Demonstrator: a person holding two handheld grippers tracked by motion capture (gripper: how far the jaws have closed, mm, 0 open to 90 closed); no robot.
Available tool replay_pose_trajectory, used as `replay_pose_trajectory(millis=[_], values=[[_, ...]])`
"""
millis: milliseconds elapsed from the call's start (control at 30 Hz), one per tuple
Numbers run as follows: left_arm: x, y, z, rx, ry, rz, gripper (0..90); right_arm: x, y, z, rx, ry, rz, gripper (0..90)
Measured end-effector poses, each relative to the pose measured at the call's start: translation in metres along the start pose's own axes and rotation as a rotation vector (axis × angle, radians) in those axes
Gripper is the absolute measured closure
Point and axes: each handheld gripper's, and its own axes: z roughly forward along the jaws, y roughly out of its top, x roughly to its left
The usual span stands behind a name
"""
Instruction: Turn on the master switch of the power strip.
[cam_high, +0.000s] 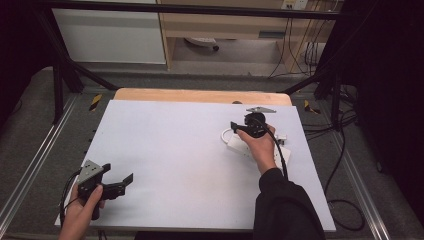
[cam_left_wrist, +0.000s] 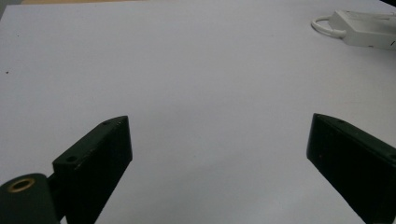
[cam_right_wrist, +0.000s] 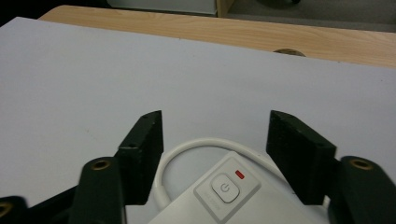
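White power strip (cam_right_wrist: 233, 191) lies between the right tongs (cam_right_wrist: 215, 140), spread wide, untouched; left tongs (cam_left_wrist: 219, 154) wide, well apart.

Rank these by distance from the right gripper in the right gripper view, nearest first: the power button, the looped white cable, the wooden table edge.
From the right gripper:
1. Power button, on the white power strip just below the open jaws.
2. Looped white cable, curving beside the left jaw; nearly as close as the button.
3. Wooden table edge, far across the white sheet.

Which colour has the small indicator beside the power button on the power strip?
Red, clearest in the right gripper view.
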Motion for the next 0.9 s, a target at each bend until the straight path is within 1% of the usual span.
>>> replay_pose_trajectory(millis=[100,300,367,433,667,900], values=[[0.0,0.0,0.0,0.0,0.0,0.0,6.8,0.0,0.001,-0.001,0.0,-0.009,0.0,25.3],[0.0,0.0,0.0,0.003,-0.002,0.002,6.8,-0.001,0.002,-0.003,0.011,-0.005,0.019,10.7],[0.0,0.0,0.0,0.003,-0.002,0.001,6.8,-0.001,0.002,-0.004,0.012,0.001,0.022,8.1],[0.0,0.0,0.0,0.003,-0.001,0.002,6.8,-0.002,0.002,-0.005,0.012,0.002,0.017,6.9],[0.0,0.0,0.0,0.003,-0.002,0.001,6.8,-0.001,0.003,-0.009,0.004,-0.007,-0.002,7.4],[0.0,0.0,0.0,0.004,-0.001,0.001,6.8,0.001,0.006,-0.014,-0.011,0.003,-0.015,8.1]])
